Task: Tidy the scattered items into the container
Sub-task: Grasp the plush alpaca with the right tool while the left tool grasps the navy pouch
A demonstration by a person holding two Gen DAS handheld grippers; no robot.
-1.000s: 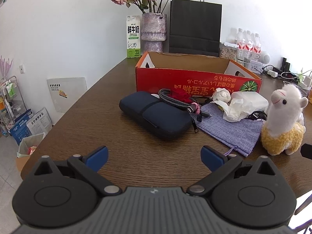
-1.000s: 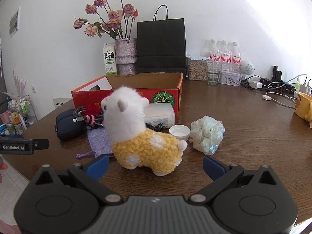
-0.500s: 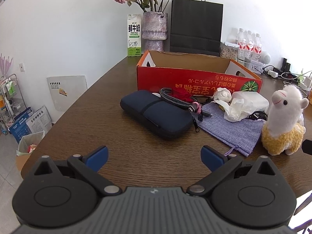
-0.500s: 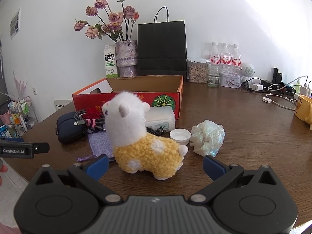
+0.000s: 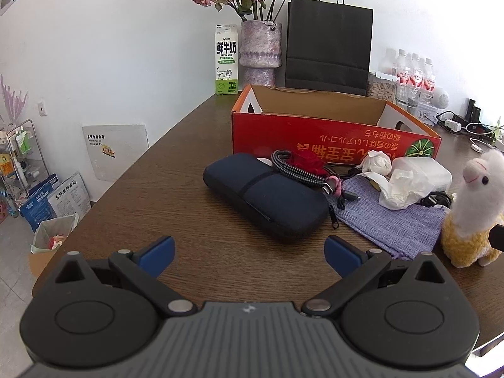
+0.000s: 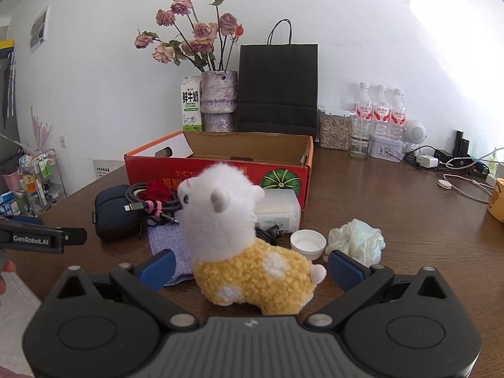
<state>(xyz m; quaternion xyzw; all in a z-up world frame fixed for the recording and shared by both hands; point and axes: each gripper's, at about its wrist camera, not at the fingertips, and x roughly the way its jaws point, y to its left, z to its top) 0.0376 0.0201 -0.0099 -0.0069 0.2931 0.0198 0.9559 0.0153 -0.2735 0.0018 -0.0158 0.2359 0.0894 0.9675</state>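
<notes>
An open red cardboard box (image 5: 334, 140) (image 6: 217, 170) stands on the brown table. In front of it lie a navy zip case (image 5: 264, 193), a braided cable (image 5: 296, 171), a purple knit pouch (image 5: 393, 217), crumpled tissue (image 5: 400, 186) and a white-and-yellow alpaca plush (image 5: 472, 214) (image 6: 239, 245). My left gripper (image 5: 249, 256) is open and empty, just short of the navy case. My right gripper (image 6: 250, 267) is open, with the plush's yellow body between its fingers. A white cap (image 6: 308, 242) and a pale mesh ball (image 6: 356, 241) lie right of the plush.
A milk carton (image 5: 226, 60), a flower vase (image 5: 260, 52) and a black paper bag (image 5: 329, 44) stand behind the box. Water bottles (image 6: 379, 113), a jar, chargers and cables sit at the back right. The table's left edge drops to floor clutter.
My right gripper has moved forward, so the plush now sits between its fingers. My left gripper has shifted only slightly.
</notes>
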